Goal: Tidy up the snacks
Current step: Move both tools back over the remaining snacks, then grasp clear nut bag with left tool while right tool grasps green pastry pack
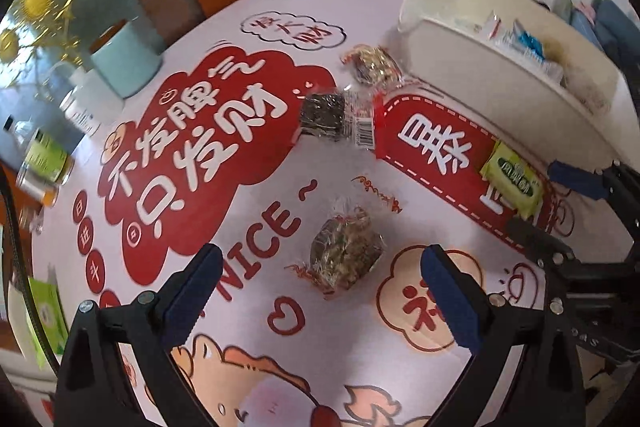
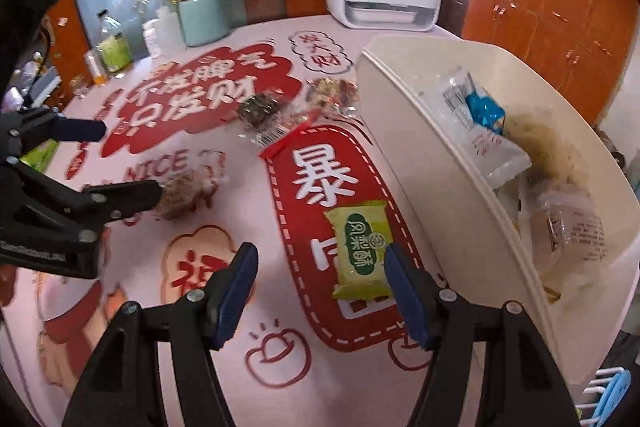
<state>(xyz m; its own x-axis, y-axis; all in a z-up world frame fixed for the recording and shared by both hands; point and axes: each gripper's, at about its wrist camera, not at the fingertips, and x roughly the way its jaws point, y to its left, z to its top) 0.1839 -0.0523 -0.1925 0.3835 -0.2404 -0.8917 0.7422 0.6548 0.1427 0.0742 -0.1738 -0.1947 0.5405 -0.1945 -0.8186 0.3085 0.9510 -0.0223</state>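
Right wrist view: the cream bin (image 2: 400, 99) fills the right of the frame, and the green pineapple-cake packet (image 2: 362, 251) lies just below centre on the tablecloth (image 2: 248, 227). Centre your right gripper (image 2: 320, 291) on it before closing; its jaws are spread and empty, pitched steeply down. Your left gripper (image 1: 322, 291) hangs spread above the clear-wrapped nut bar (image 1: 346, 251), tilted downward.

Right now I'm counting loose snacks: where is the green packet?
The green packet lies on the red patch of the tablecloth, beside the white bin, just ahead of the right tool.
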